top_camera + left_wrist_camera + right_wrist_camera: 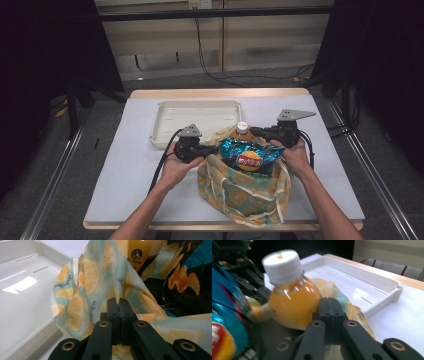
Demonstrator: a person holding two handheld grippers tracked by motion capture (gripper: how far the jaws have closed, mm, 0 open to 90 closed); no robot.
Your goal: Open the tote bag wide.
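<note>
In the high view, the lemon-print bag [245,187] lies at 6 o'clock on the table [125,165], with the tray [165,125] at 12. In the left gripper view, the left gripper [120,305] pinches the bag's cloth. In the right gripper view, the right gripper [329,305] is closed on cloth beside the juice bottle [289,302].

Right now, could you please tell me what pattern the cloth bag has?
Orange lemon slices on pale teal cloth bag, best in the left gripper view.

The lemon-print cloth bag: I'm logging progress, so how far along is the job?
Done: nothing lies in the white plastic tray. In hand: the left gripper and right gripper pinch the lemon-print cloth bag at its rim. Left: the orange juice bottle and blue crisp packet are inside.
</note>
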